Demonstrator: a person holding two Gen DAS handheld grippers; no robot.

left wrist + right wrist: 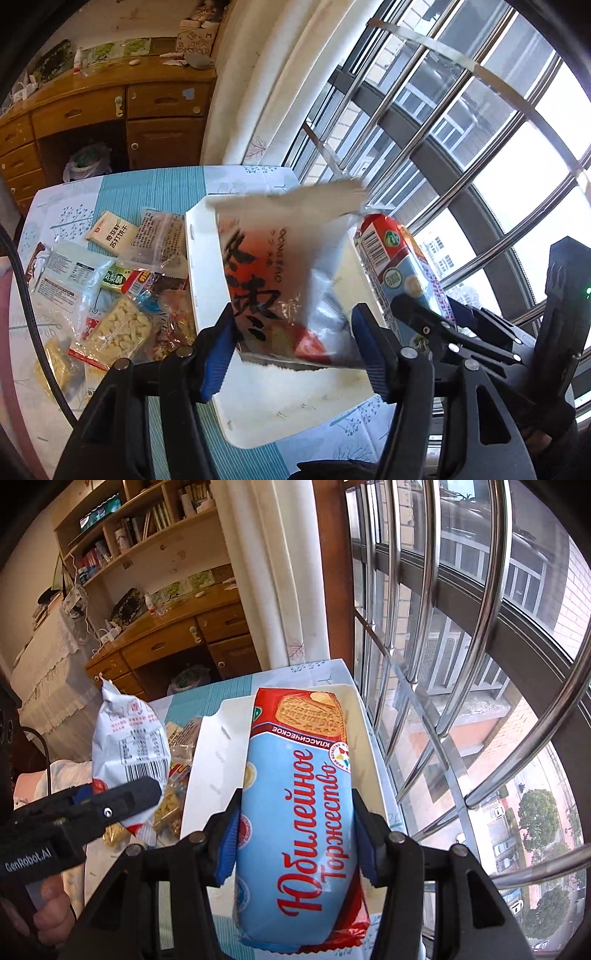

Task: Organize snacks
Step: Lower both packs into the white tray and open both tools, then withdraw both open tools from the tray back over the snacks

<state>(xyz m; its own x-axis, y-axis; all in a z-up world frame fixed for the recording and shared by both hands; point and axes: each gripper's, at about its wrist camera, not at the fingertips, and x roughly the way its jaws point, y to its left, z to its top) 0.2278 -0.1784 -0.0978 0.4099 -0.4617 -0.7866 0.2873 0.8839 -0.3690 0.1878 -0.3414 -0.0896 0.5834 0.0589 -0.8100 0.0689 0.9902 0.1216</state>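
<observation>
My left gripper is shut on a white and red snack bag with black characters and holds it above the white tray. The bag also shows in the right wrist view. My right gripper is shut on a long blue and red biscuit pack with Cyrillic lettering, held above the tray. That pack shows in the left wrist view, with the right gripper to the right of my left one.
A pile of several snack packets lies on the patterned tablecloth left of the tray. A barred window runs close along the right. A wooden desk stands beyond the table.
</observation>
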